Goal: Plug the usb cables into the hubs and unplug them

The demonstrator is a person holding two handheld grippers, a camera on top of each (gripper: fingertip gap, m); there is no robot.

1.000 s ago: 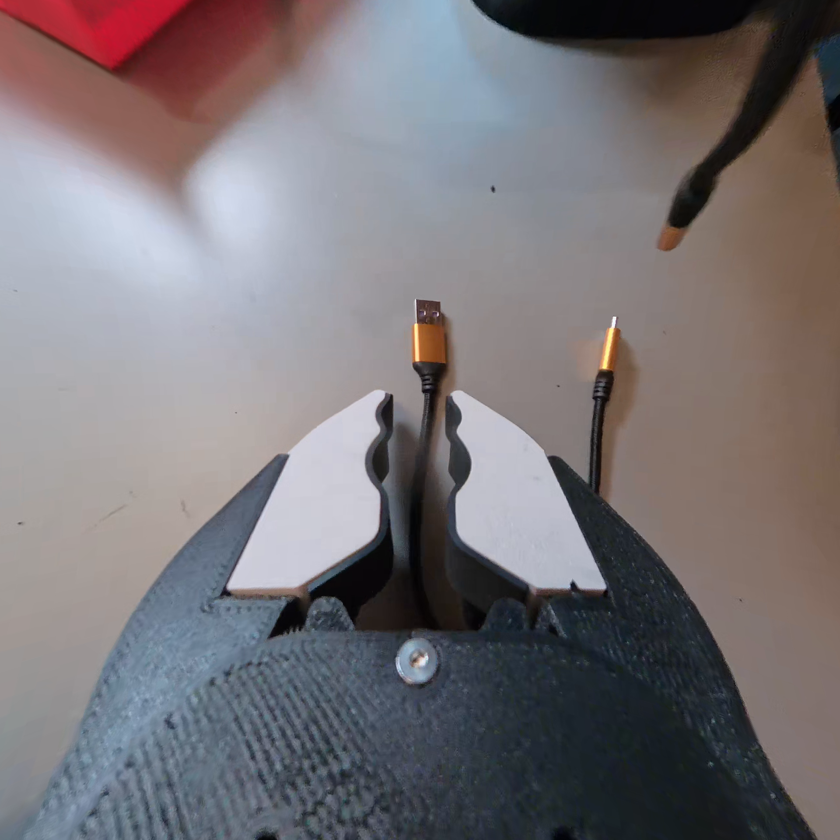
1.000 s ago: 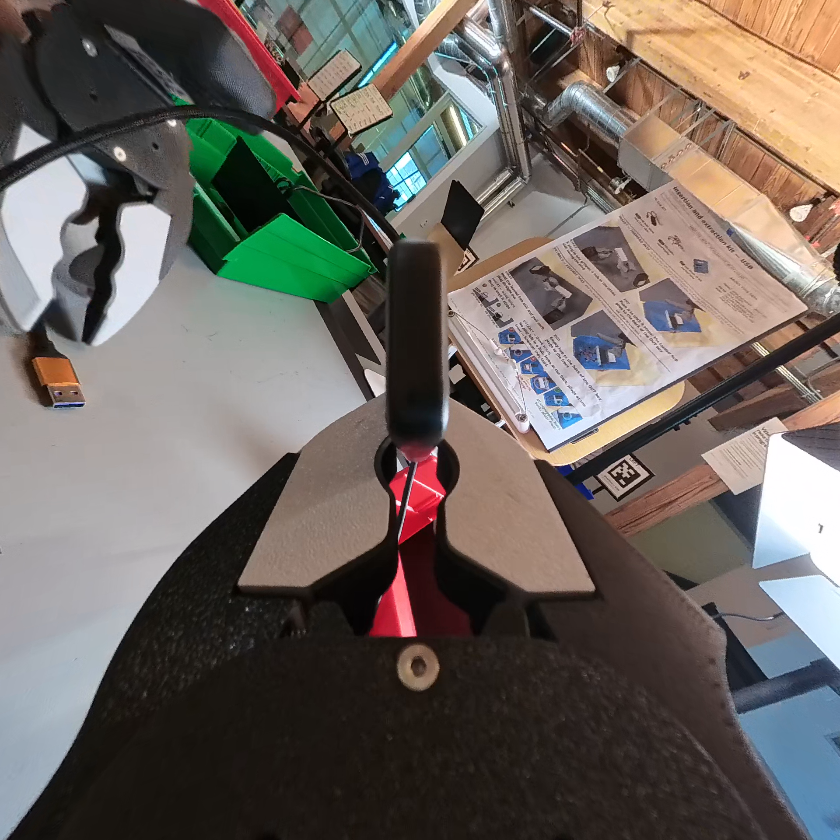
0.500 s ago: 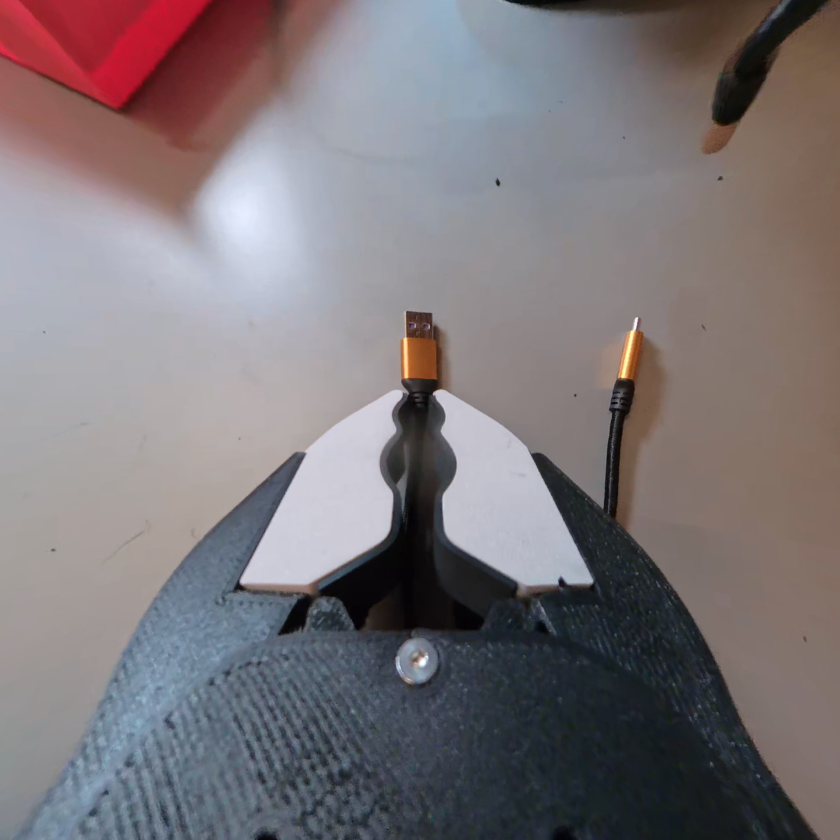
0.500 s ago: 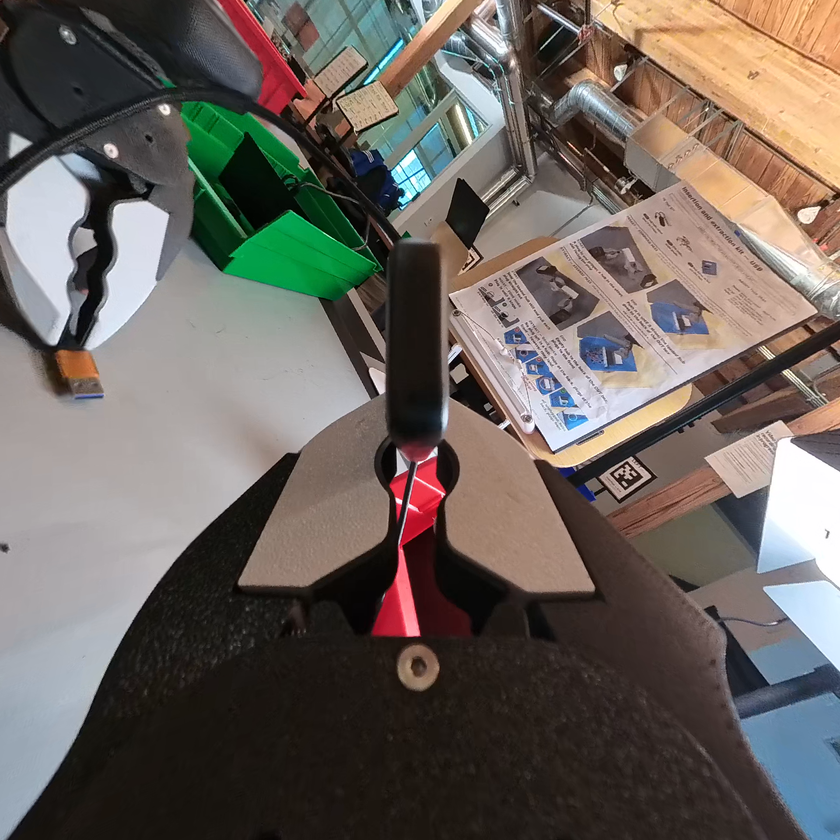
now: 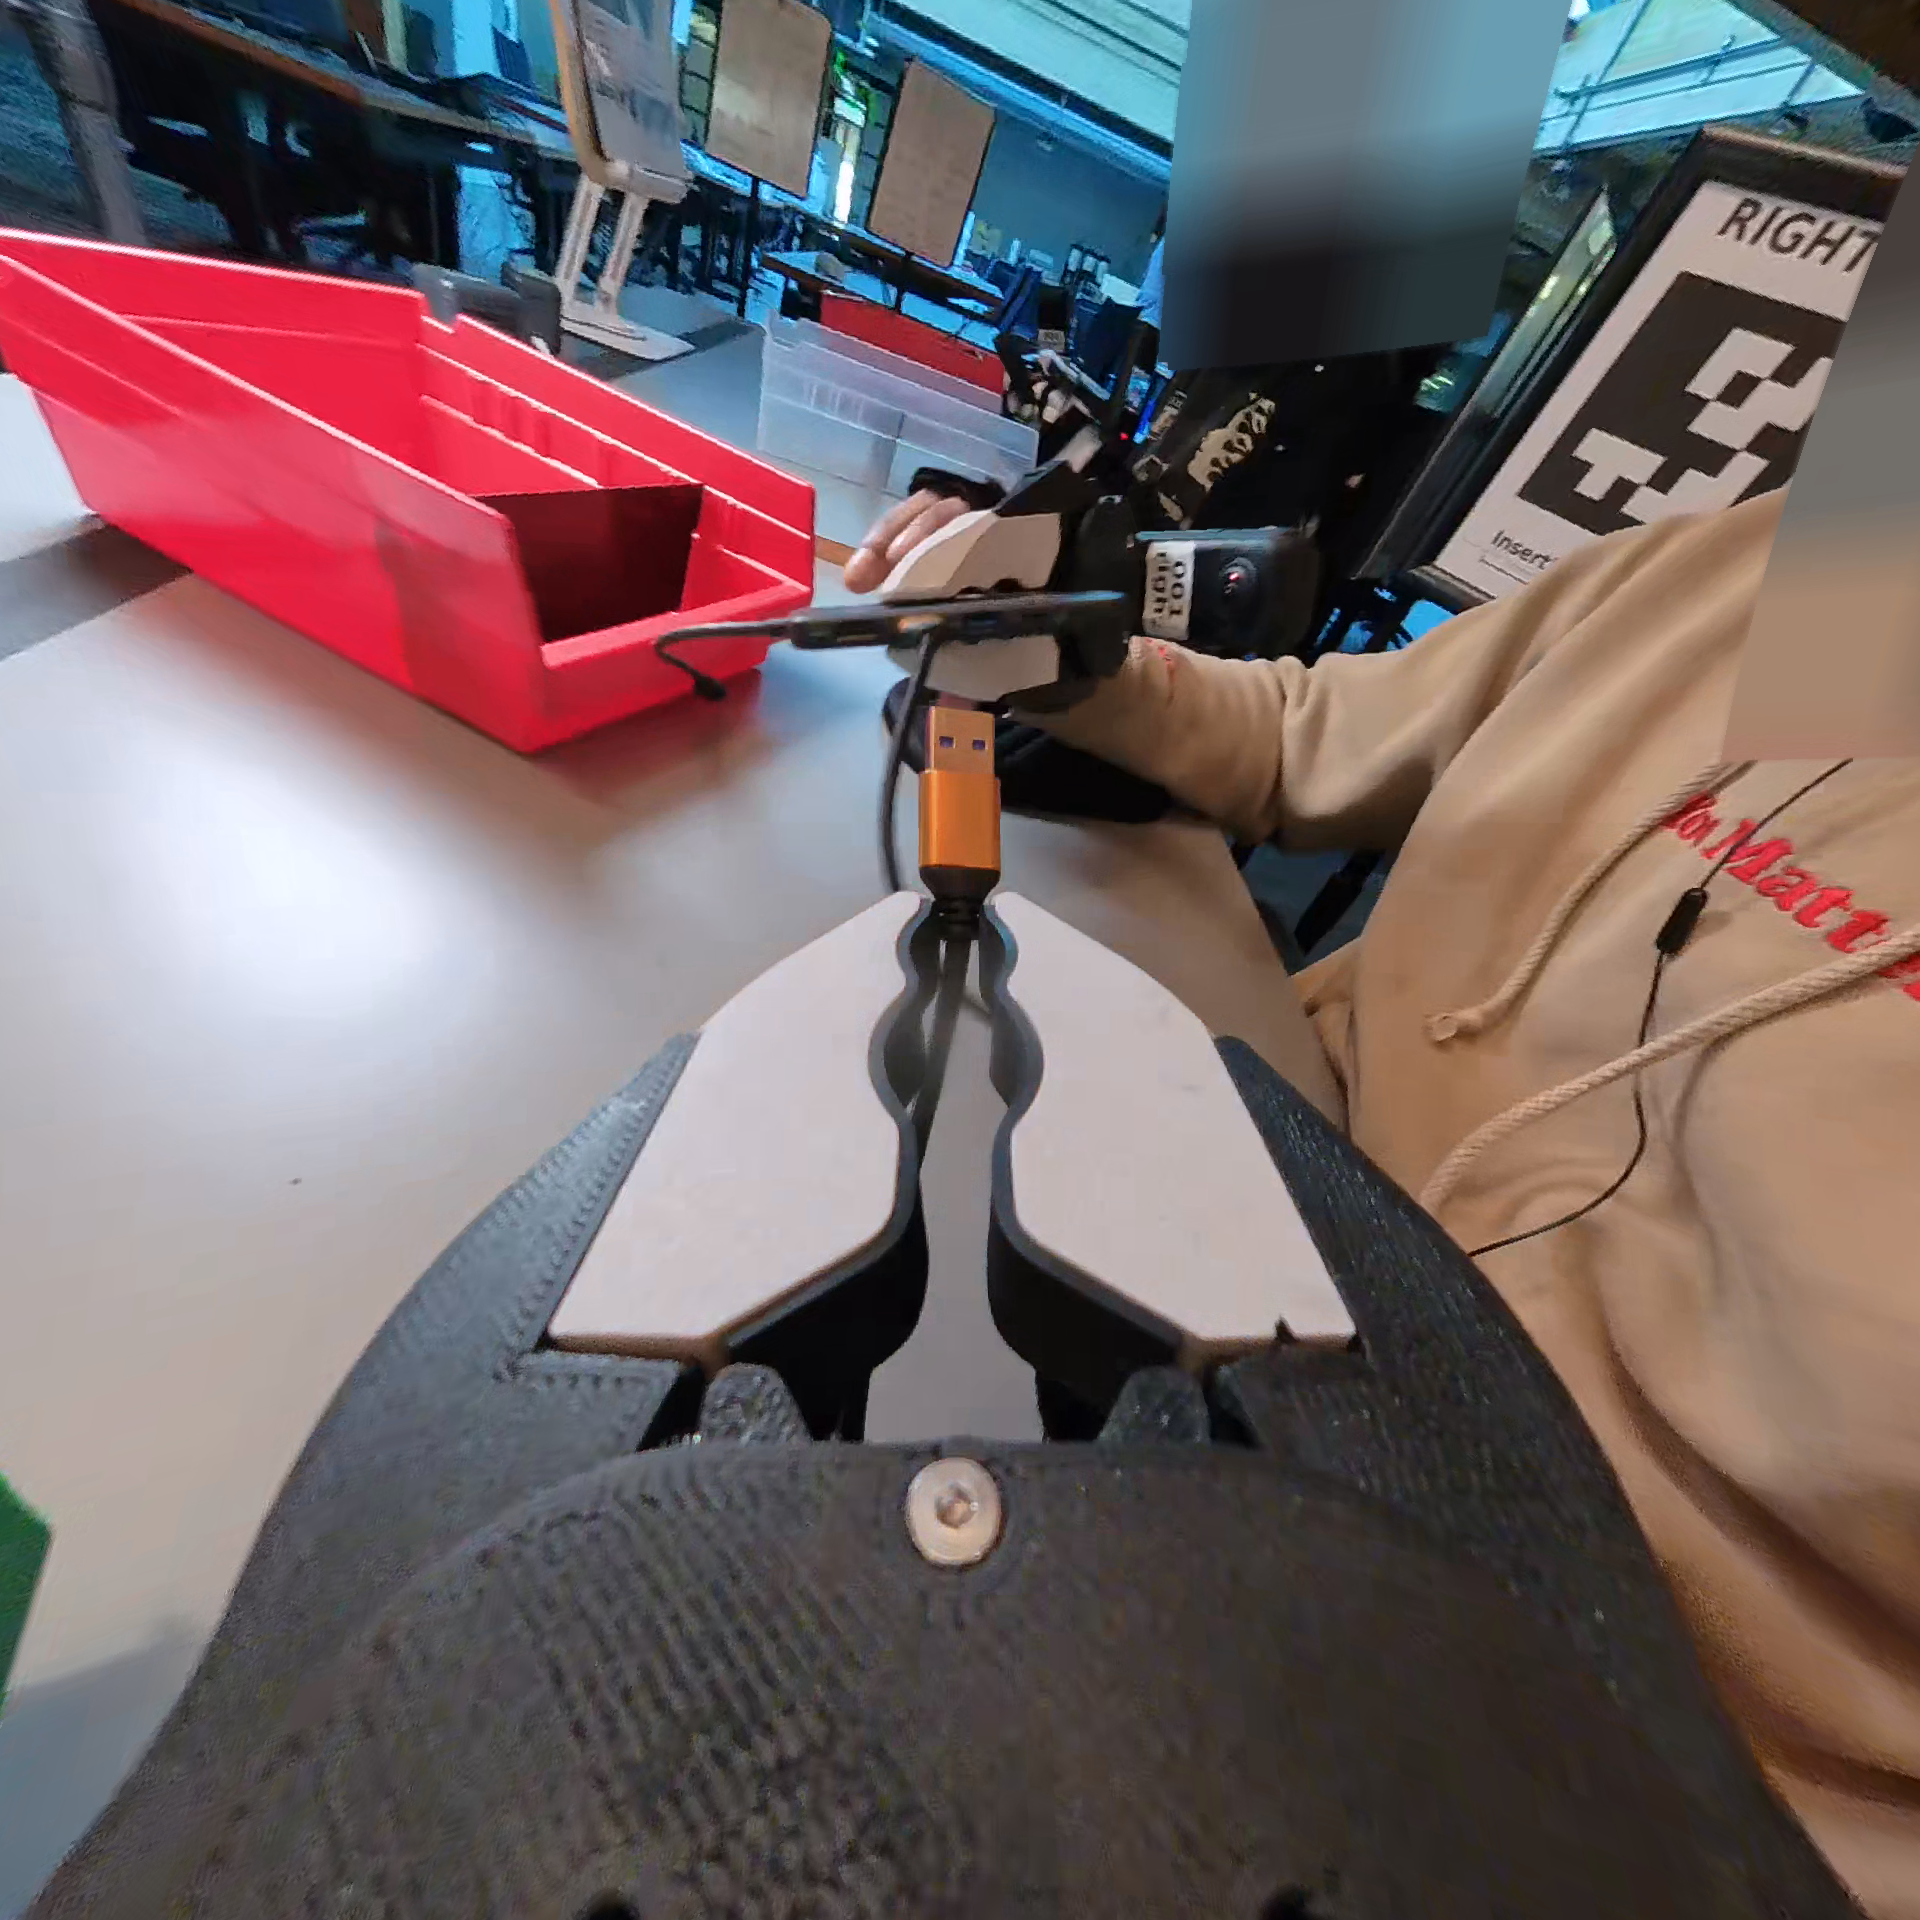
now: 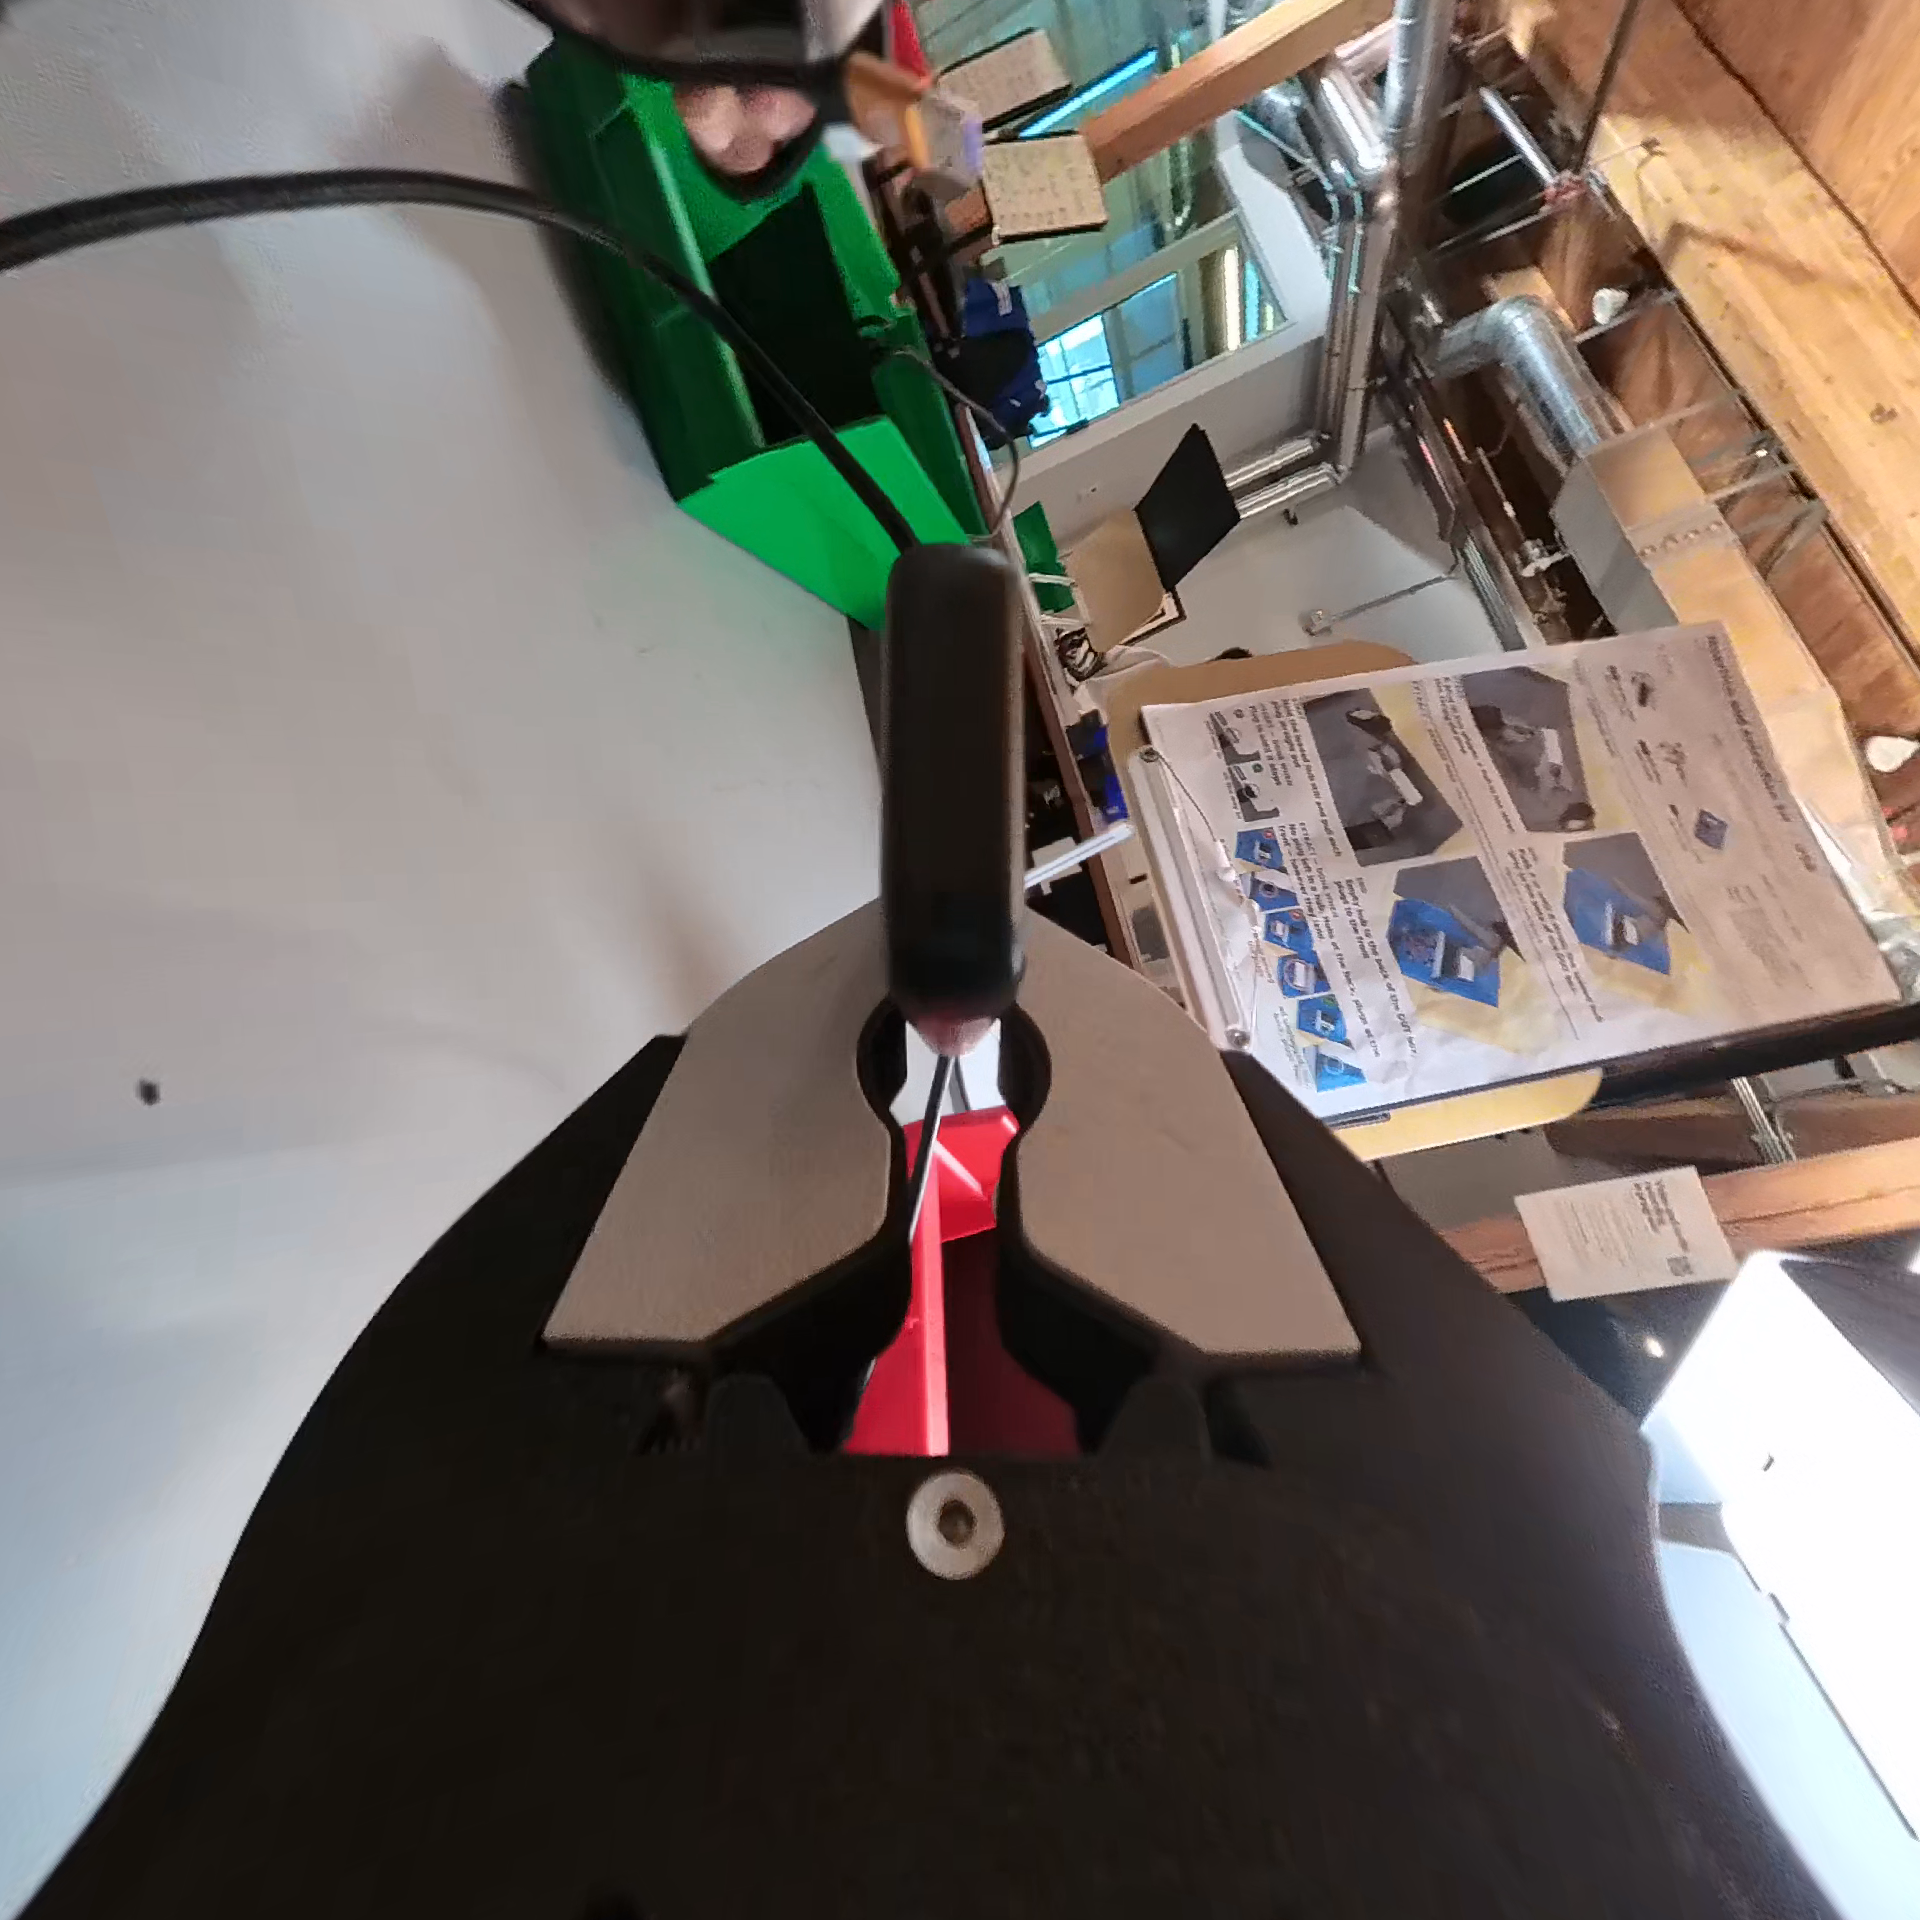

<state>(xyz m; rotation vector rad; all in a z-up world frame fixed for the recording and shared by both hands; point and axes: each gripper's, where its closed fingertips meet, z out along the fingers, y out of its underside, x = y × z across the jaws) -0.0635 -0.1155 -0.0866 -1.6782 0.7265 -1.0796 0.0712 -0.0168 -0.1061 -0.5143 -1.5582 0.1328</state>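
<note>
The left gripper pinches the cable just behind its orange plug, fingers pressed together on the cord. That grip leaves the whole plug free and pointing forward, so it can likely be pushed straight into a port. The plug is off the table, aimed at the hub and just short of it.

The right gripper is clamped on the hub's near end, so the black body sticks out ahead of the fingers. In the left view it holds the hub level and side-on above the table, its long edge with the ports facing the plug. Held this way, the hub is probably braced against the push of insertion. The hub's own short lead droops toward the red bin at the far left.

The left view alone shows plug and hub together, with the gap between them, and the person's sleeve behind the right gripper. It does not show clearly which port the plug lines up with.

The right view alone shows the hub end-on, so no ports are visible. It adds a green bin at the table's far side, a black cable sweeping across the top, and an instruction sheet on the right. The top edge is too blurred to make out the plug.
</note>
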